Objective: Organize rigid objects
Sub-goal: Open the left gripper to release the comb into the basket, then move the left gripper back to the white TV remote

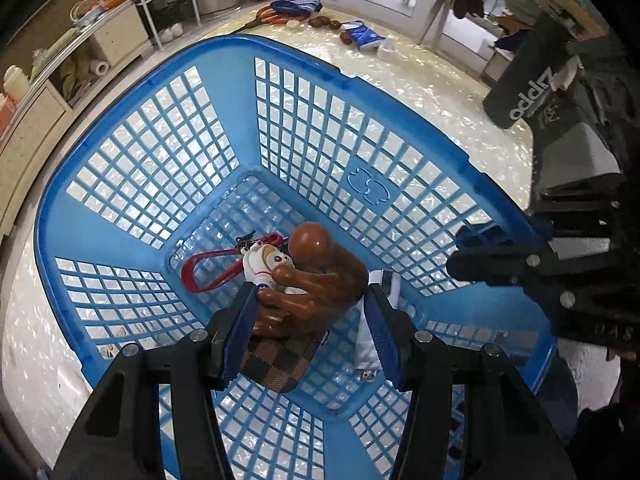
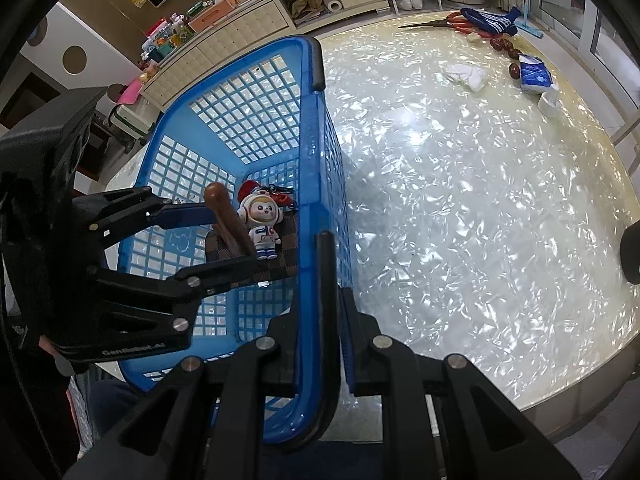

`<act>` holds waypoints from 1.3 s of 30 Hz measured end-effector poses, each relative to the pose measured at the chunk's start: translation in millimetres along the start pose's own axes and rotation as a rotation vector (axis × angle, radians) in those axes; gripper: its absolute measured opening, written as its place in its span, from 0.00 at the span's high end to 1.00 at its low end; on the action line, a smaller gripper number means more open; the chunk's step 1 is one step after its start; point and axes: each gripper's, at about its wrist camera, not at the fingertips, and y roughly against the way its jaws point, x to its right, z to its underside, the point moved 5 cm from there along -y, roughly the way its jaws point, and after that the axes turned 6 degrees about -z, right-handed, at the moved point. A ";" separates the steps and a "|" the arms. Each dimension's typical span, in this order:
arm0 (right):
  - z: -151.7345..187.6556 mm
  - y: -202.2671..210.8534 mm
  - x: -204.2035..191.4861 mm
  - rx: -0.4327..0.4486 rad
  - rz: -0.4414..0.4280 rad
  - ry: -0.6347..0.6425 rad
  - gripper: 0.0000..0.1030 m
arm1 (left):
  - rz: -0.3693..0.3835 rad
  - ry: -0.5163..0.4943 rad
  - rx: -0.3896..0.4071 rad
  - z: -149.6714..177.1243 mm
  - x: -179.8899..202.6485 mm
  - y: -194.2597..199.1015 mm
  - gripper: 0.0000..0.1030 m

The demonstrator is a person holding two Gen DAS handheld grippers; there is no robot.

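Note:
A blue lattice basket (image 1: pixel 320 128) stands on the pearly table. My left gripper (image 1: pixel 311 294) reaches down into it, shut on a brown wooden massager (image 1: pixel 320 276) with finger-like prongs. Its rounded handle (image 2: pixel 224 210) sticks up tilted between the left gripper's fingers (image 2: pixel 230 236). On the basket floor lie an astronaut keychain figure (image 2: pixel 260 226) with a red strap (image 1: pixel 200 276), a brown checkered pouch (image 1: pixel 276 364) and a white item (image 1: pixel 370 344). My right gripper (image 2: pixel 322 300) is shut on the basket's near rim (image 2: pixel 312 240) beside its black handle (image 2: pixel 328 264).
At the far side of the table lie red-handled scissors (image 2: pixel 440 22), a blue knitted piece (image 2: pixel 492 20), brown nuts (image 2: pixel 506 46), a white cloth (image 2: pixel 468 74), a blue tissue pack (image 2: pixel 536 74) and a small white cup (image 2: pixel 550 102). A dark bottle (image 1: pixel 520 76) shows at the right.

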 end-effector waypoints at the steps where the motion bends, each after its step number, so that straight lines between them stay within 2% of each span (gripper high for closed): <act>1: 0.0 -0.4 0.4 -0.001 0.001 0.000 0.86 | -0.007 0.003 -0.004 -0.5 0.9 -0.8 0.43; 10: -1.7 -3.6 3.5 0.000 0.003 -0.005 0.86 | -0.023 0.063 -0.001 -1.8 -1.2 -1.3 0.43; 12: -2.1 -4.0 4.4 0.002 0.001 -0.006 0.86 | -0.018 0.090 -0.007 -0.9 -3.4 -0.6 0.39; 14: -2.3 -4.3 5.0 0.004 -0.002 -0.005 0.86 | -0.043 0.111 -0.016 0.0 -6.1 1.3 0.32; 16: -2.2 -4.3 6.1 0.007 -0.009 -0.008 0.85 | -0.051 0.140 -0.001 0.9 -10.2 3.6 0.32; 20: -1.1 -3.4 7.0 0.010 -0.015 -0.007 0.85 | -0.001 0.194 0.048 2.5 -13.0 10.8 0.32; 22: -0.9 -3.1 7.3 0.010 -0.016 -0.006 0.85 | 0.074 0.234 0.035 4.9 -13.0 12.4 0.32; 23: -0.8 -2.9 7.3 0.011 -0.017 -0.006 0.85 | 0.084 0.237 0.028 5.7 -12.9 13.4 0.32; 25: -0.6 -2.7 7.4 0.011 -0.019 -0.009 0.85 | 0.063 0.215 0.024 6.5 -12.3 18.5 0.32; 30: 0.0 -2.0 7.1 0.011 -0.019 -0.006 0.85 | -0.052 0.178 -0.002 5.4 -21.6 40.8 0.30; 33: 0.5 -1.9 6.3 0.009 -0.014 -0.002 0.85 | -0.105 0.184 0.032 6.8 -35.8 67.6 0.25; 39: 0.4 -2.6 1.8 0.003 -0.003 0.008 0.85 | -0.190 0.213 0.075 26.8 -74.4 110.8 0.24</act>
